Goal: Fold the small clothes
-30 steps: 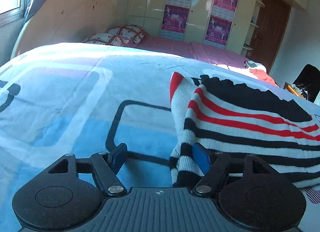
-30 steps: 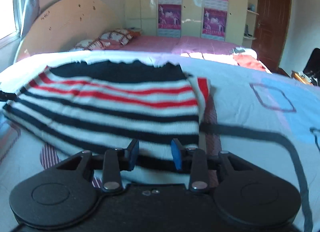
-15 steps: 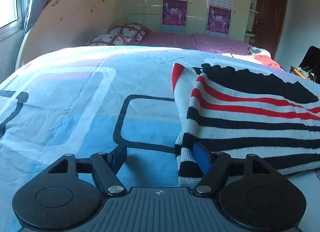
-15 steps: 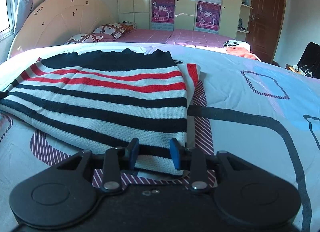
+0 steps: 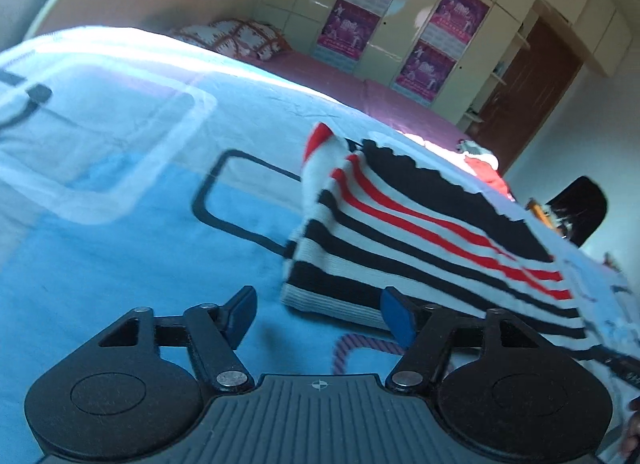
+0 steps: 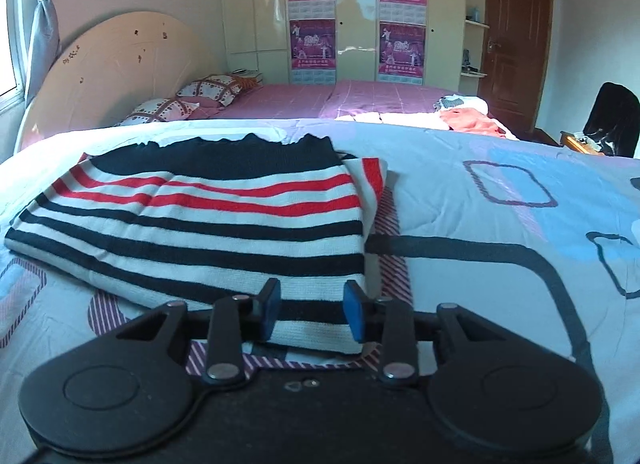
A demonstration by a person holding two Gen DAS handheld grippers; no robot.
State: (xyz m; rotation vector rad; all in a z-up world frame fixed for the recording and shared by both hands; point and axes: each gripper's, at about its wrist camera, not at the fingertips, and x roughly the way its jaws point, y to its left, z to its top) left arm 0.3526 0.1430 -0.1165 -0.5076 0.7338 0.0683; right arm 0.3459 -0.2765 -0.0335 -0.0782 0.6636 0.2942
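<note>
Striped sweater (image 6: 208, 223) was found folded flat on the bed's blue-and-white bedspread (image 6: 500, 223), black band at its far edge, red stripes next, black-and-white stripes toward the near hem.

Left claw (image 5: 318, 314) was seen tilted, jaws spread, having just been closing. The sweater's near left corner lay between the blue pads (image 5: 394, 314) without being pressed; nothing was gripped.

Right claw (image 6: 310, 310) was set at the sweater's near right corner, jaws narrower, having just been closing. The hem edge lay between the pads (image 6: 354, 314), with gaps visible at both sides; no grip was seen.

Beyond the sweater, a pink bed (image 6: 340, 97) and patterned pillows (image 6: 208, 89) were noted.
</note>
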